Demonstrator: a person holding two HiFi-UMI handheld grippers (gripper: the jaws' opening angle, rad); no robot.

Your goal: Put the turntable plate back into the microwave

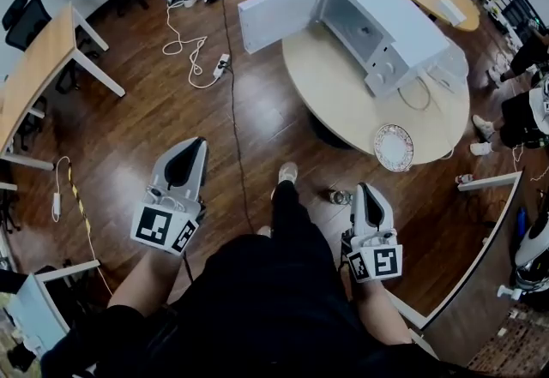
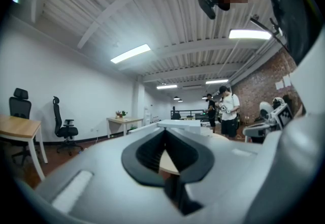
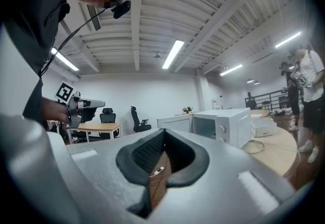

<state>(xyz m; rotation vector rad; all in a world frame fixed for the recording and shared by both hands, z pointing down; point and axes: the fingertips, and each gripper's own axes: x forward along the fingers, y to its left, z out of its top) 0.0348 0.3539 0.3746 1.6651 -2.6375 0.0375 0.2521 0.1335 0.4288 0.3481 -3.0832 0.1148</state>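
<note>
Turntable plate [image 1: 394, 147] out on the table [image 1: 334, 85] – both grippers shut and empty, well short of it.

The patterned plate lies flat at the table's near edge, towards its right end, apart from the microwave [image 1: 390, 29], which stands along the far right side with its door [image 1: 281, 15] swung wide to the left and its cavity bare. A loop of cable [image 1: 418, 93] lies on the wood between oven and plate. The left gripper [image 1: 202, 141] and the right gripper [image 1: 364, 188] are held low over the dark floor on either side of the person's shoe [image 1: 288, 171] – each with its jaw tips pressed together and nothing between them. A small bottle [image 1: 339, 195] lies on the floor just beside the right gripper.
</note>
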